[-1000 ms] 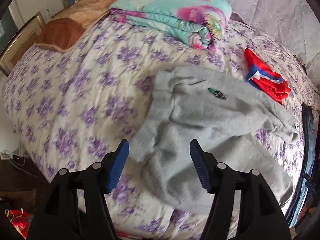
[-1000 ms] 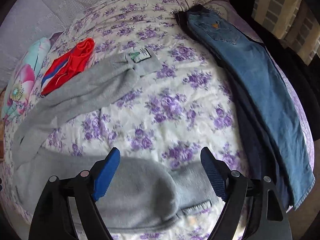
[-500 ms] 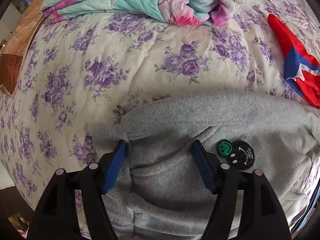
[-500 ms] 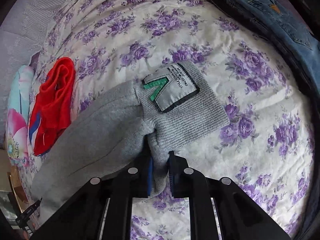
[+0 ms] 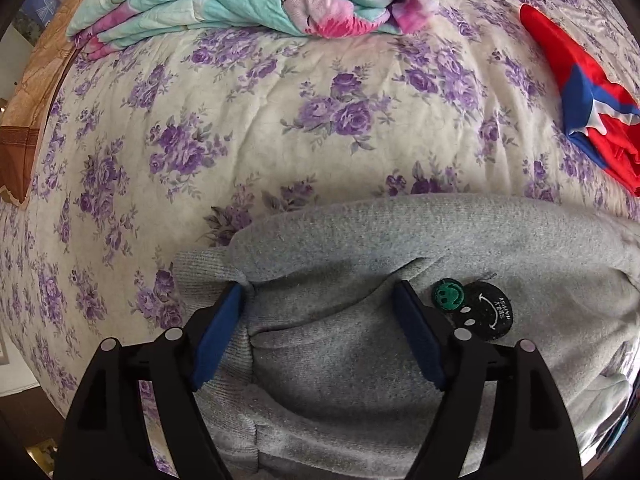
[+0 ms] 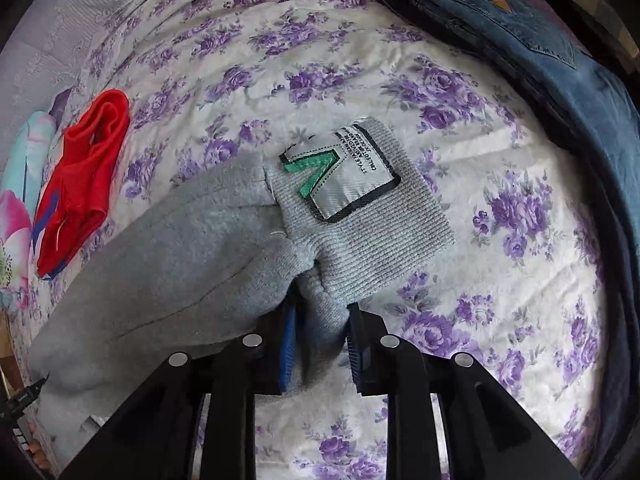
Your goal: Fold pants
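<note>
Grey pants (image 5: 360, 352) are spread on the floral bedsheet (image 5: 280, 120), lower centre of both views. Ribbed cuff (image 6: 360, 232) is pinched by the right gripper (image 6: 320, 344), prob. for lifting the leg. Left gripper (image 5: 316, 336) is splayed wide over the waist, w/ nothing clamped yet.

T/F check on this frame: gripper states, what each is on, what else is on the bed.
1. The right hand-held gripper is shut on the ribbed cuff of the grey fleece sweatpants. True.
2. The left hand-held gripper is shut on the waistband. False: its jaws stand open over the fabric.
3. A green smiley patch sits beside the left one's right finger. True.
4. The blue denim jeans lie under the sweatpants. False: they lie apart at the bed's edge.
5. A red, blue and white garment lies on the purple-flowered bedsheet. True.
</note>
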Tool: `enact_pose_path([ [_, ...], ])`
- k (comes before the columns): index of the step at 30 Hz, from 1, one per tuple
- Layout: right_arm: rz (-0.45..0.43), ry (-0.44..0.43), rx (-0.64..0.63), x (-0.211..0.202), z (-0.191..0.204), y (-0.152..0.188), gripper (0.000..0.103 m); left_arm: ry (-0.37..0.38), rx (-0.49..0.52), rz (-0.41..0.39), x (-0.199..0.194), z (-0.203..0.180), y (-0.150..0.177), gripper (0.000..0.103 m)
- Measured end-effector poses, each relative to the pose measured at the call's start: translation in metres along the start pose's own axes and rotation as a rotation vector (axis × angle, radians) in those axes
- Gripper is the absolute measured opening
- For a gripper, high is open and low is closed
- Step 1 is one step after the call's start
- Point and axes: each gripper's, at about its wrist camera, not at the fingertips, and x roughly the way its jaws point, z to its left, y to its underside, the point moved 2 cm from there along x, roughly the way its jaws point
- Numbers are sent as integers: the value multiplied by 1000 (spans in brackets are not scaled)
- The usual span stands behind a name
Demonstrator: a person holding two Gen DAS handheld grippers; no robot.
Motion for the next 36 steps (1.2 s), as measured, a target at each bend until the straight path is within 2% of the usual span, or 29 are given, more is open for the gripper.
enact_pose_path([
  [2, 18, 1, -34, -15, 4, 4, 44, 18, 32, -4, -17, 6, 1, 70],
  [5, -26, 1, -89, -52, 5, 23, 46, -2, 82, -91, -55, 27, 11, 70],
  [7, -44, -36, -113, -74, 5, 41, 49, -14, 142, -134, -74, 40, 9, 72],
  [9, -47, -86, -119, -90, 6, 58, 51, -30, 237, -154, -85, 50, 1, 85],
  [12, -36, -140, -119, -103, 14, 79, 51, -14, 396, -129, -83, 49, -8, 87],
  [15, -20, -159, -132, -112, 26, 96, 51, 48, 486, -63, -62, 32, -17, 87],
  [17, -18, -143, -161, -116, 39, 101, 51, 89, 535, -3, -43, 18, -22, 87],
  [20, -30, -97, -221, -125, 54, 104, 51, 61, 611, 45, -15, 2, -25, 86],
  [22, -36, -90, -265, -129, 68, 103, 51, 74, 621, 81, -1, -2, -27, 72],
  [23, -38, -101, -296, -130, 77, 102, 51, 135, 605, 101, 1, -2, -28, 48],
  [24, -40, -119, -336, -131, 91, 101, 51, 161, 594, 89, 0, -2, -29, 22],
  [26, -39, -185, -437, -132, 125, 97, 53, 184, 602, 53, -7, -1, -28, 15],
  [28, -24, -253, -556, -129, 169, 93, 56, 196, 601, 32, -11, 2, -25, 14],
  [31, -12, -332, -809, -120, 248, 92, 65, 219, 589, -3, -22, 8, -22, 13],
  [33, 15, -354, -965, -107, 299, 94, 66, 234, 577, -23, -29, 15, -23, 13],
  [36, 76, -323, -1152, -79, 361, 96, 66, 238, 572, -38, -32, 17, -21, 13],
])
